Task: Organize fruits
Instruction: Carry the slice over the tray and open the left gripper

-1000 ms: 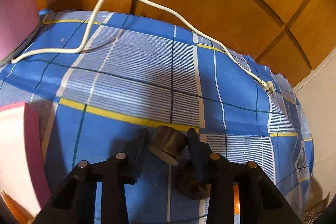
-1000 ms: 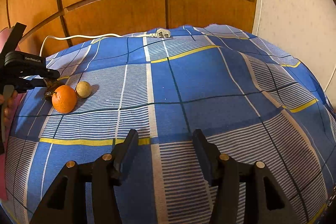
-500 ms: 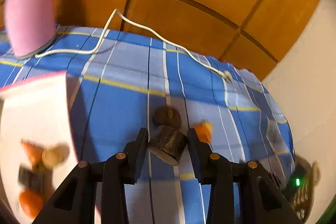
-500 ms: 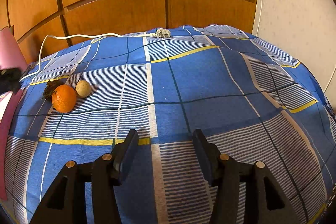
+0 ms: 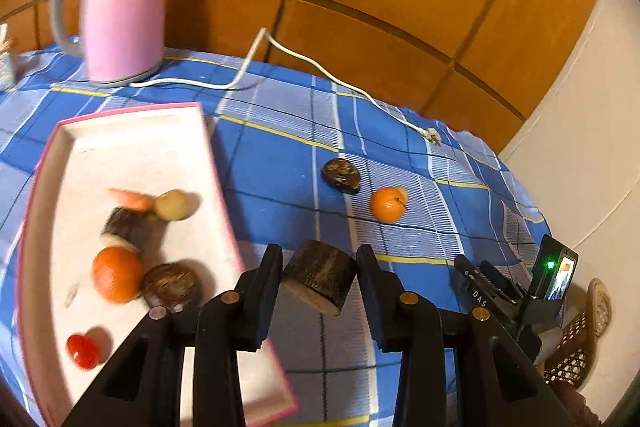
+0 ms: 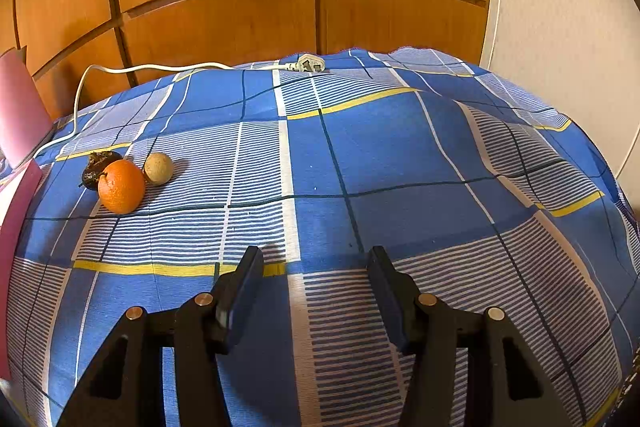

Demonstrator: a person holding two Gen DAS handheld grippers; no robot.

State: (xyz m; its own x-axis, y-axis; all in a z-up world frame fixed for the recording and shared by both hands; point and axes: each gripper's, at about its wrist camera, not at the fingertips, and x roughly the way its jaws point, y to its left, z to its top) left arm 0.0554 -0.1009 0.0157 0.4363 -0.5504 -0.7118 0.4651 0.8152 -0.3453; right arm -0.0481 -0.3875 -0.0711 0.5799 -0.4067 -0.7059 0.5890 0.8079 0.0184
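On my left, the pink-rimmed tray (image 5: 132, 131) holds an orange, a red piece and other fruits. My left gripper (image 5: 319, 277) clamps a dark brown cylindrical chunk (image 5: 319, 277) between its pads, lifted just off the tray's right rim. Farther right on the blue plaid cloth (image 6: 380, 155) lie a dark fruit (image 6: 96, 167), an orange (image 6: 121, 187) and a tan ball (image 6: 158, 168), close together. My right gripper (image 6: 316, 291) hangs open and empty, well apart from them.

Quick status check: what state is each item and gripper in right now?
Left gripper: shut on dark cut cylinder piece.
Right gripper: open, empty.
Pink-rimmed white tray: holding several fruits.
Orange, tan ball fruit, dark wrinkled fruit: loose on cloth.
White plug: unplugged.
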